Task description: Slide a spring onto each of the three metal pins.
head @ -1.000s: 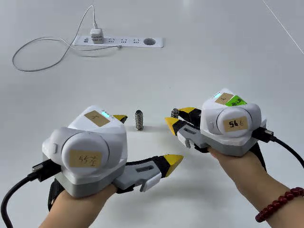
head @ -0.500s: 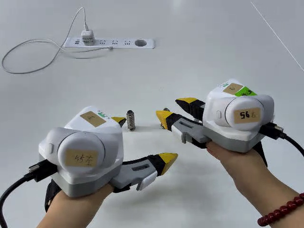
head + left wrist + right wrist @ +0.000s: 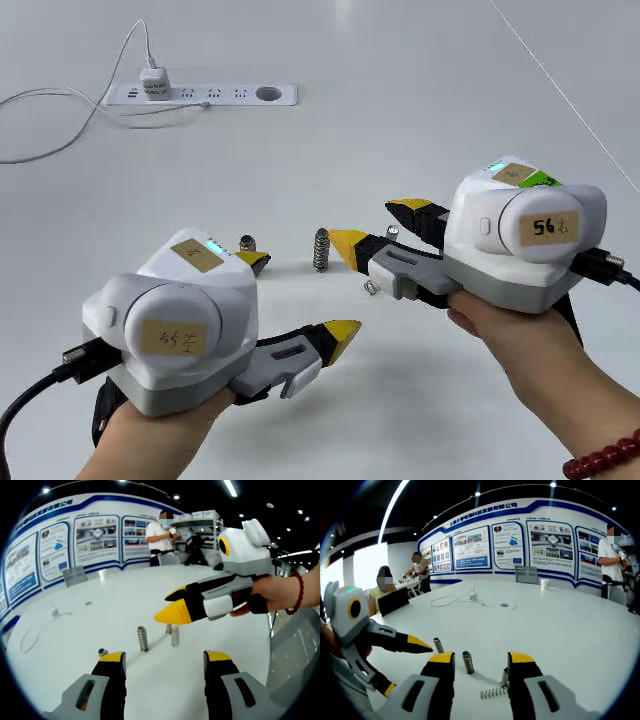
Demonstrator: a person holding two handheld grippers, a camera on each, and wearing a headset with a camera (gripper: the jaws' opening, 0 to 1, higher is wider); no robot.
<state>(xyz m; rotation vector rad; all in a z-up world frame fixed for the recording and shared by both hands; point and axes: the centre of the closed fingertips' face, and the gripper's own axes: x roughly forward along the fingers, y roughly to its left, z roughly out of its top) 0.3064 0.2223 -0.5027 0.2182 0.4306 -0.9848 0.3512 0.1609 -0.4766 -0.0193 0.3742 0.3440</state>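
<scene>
The left gripper point(image 3: 296, 298) is held low over the white tabletop point(image 3: 430, 120). Its yellow-tipped jaws are spread wide, and nothing is gripped between them. The right gripper point(image 3: 378, 226) is held to the right and pointed leftward. Its jaws are likewise parted and empty.

Three short metal pins are set upright in a row on the tabletop. A coiled grey spring on the left-hand pin point(image 3: 247, 243) is located just beside the far jaw tip of the left gripper. A coiled grey spring on the middle pin point(image 3: 321, 249) is located between the two grippers, near the closer yellow tip of the right gripper. In the right gripper view, the short grey right-hand pin point(image 3: 504, 677) is seen just inside one jaw. A loose coiled metal spring point(image 3: 492, 692) lies flat on the tabletop at the foot of this pin. Contact between the two cannot be determined.

A white power strip point(image 3: 200, 93) with a plugged-in cable is placed at the far side, well apart from the pins.
</scene>
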